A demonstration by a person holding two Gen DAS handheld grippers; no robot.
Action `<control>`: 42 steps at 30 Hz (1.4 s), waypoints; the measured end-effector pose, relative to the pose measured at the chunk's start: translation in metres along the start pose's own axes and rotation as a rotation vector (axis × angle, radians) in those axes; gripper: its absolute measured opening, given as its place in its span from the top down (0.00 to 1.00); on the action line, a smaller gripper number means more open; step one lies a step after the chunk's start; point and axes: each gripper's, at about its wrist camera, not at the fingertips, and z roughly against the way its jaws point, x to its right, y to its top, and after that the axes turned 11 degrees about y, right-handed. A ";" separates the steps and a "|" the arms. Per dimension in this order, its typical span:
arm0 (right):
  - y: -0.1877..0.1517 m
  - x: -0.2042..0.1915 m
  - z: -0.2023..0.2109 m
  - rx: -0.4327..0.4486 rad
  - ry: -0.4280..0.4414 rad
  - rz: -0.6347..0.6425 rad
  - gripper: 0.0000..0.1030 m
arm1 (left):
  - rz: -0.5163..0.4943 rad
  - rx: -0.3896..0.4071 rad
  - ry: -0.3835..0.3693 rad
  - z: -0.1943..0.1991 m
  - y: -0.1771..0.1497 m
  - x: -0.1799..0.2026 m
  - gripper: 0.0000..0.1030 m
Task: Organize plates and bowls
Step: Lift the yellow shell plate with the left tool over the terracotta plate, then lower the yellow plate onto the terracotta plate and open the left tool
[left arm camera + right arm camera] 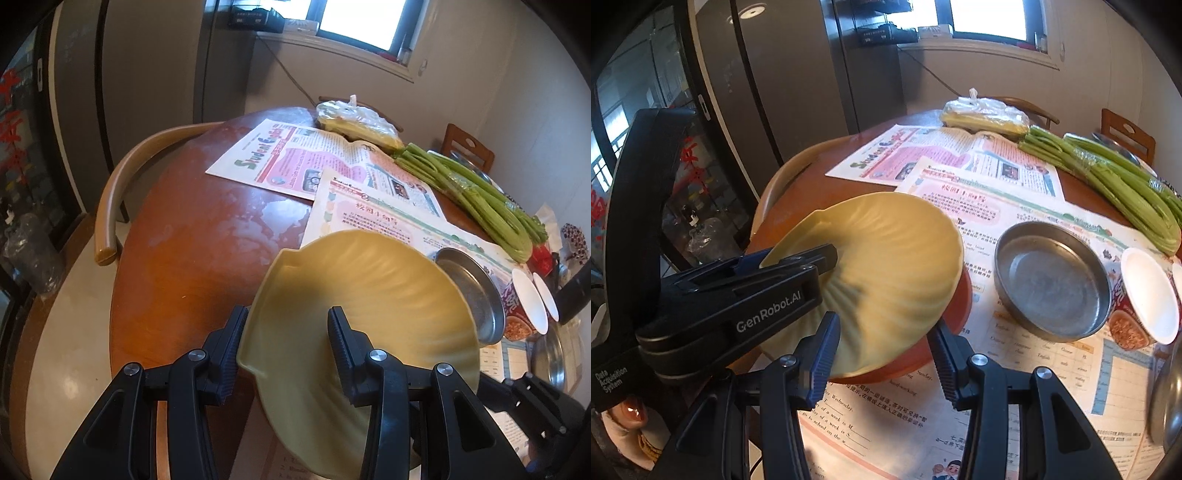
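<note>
yellow plate [354, 295]: shell-shaped, ribbed and matte, looks like plastic. It's hanging tilted above the table edge, over a reddish-orange dish [960, 310] that's peeking out underneath.
left gripper [288, 343]: black, with ribbed rubbery pads. It's clamping the yellow plate by its rim, one finger on the top face and one under it.
right gripper [886, 354]: same black build. Its jaws are sitting fairly narrow with the plate's near rim between them, but I can't tell if the pads are actually pressing on it.
metal dish [1052, 280]: round, shallow, dull grey steel with a raised rim. It's sitting on the newspapers just beside the yellow plate, right of it in the right wrist view.
patterned bowl [1145, 295]: white inside, red print outside. It's lying tipped toward the camera, just beside the metal dish.
table [192, 243]: round, glossy brown wood with worn whitish patches.
newspapers [288, 155]: colourful printed sheets, spreading flat across the tabletop.
celery [476, 195]: long green stalks, lying at the far side.
</note>
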 end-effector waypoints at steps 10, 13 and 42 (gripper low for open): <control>-0.008 -0.002 -0.018 -0.046 0.042 -0.037 0.52 | -0.026 0.024 0.046 -0.005 0.002 -0.003 0.56; -0.009 -0.002 -0.019 -0.049 0.035 -0.033 0.52 | -0.045 0.028 0.054 -0.006 0.003 0.000 0.56; -0.015 0.007 0.011 -0.008 0.009 -0.053 0.52 | -0.125 0.038 0.134 -0.022 0.009 0.024 0.54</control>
